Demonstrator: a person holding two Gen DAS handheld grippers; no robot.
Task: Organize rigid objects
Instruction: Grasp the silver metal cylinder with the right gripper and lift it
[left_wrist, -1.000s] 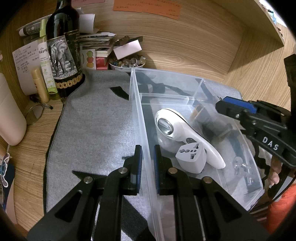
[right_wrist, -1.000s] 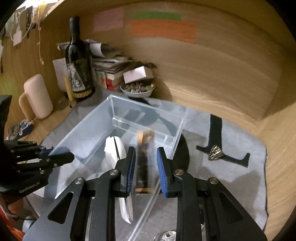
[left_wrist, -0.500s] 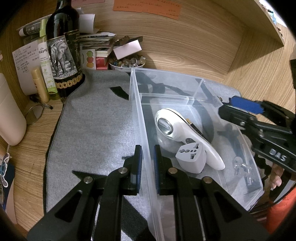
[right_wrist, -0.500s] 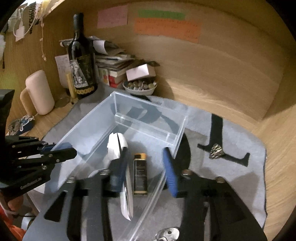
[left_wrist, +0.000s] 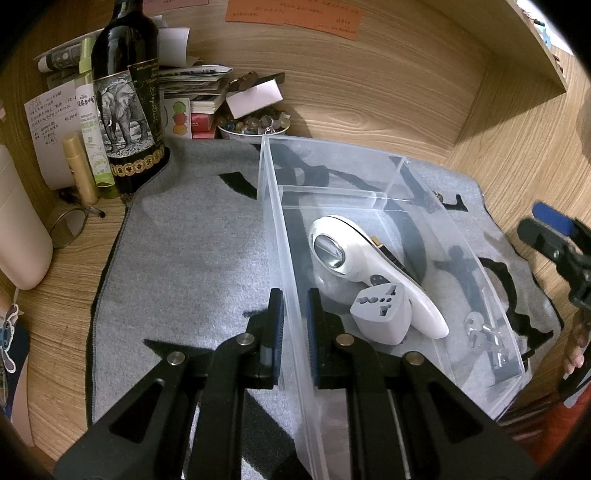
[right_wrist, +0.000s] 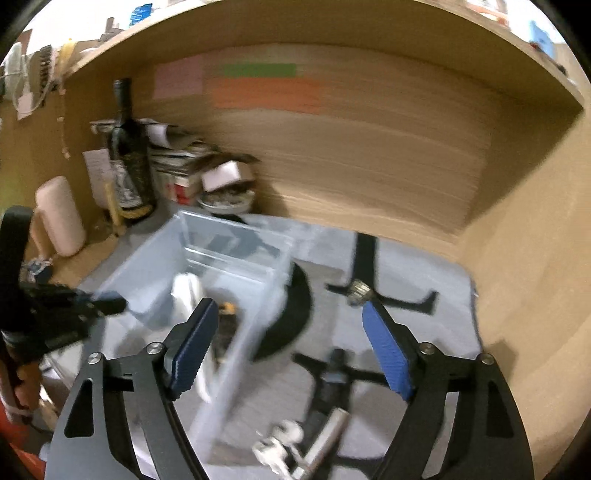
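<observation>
A clear plastic bin stands on the grey mat. In it lie a white handheld device, a grey travel adapter and a small dark bottle with a gold cap, mostly hidden behind the device in the left wrist view. My left gripper is shut on the bin's left wall. My right gripper is wide open and empty, above the mat to the right of the bin. A small metal piece lies on the mat ahead of it. The right wrist view is blurred.
A wine bottle, tubes, stacked papers and a bowl of stones stand at the back left. A beige cylinder is at the left edge. Wooden walls enclose the back and right. A silver key-like object lies on the mat near my right gripper.
My right gripper let go of the small dark bottle into the bin, opened wide, and pulled back up and to the right. My left gripper kept its hold on the bin wall.
</observation>
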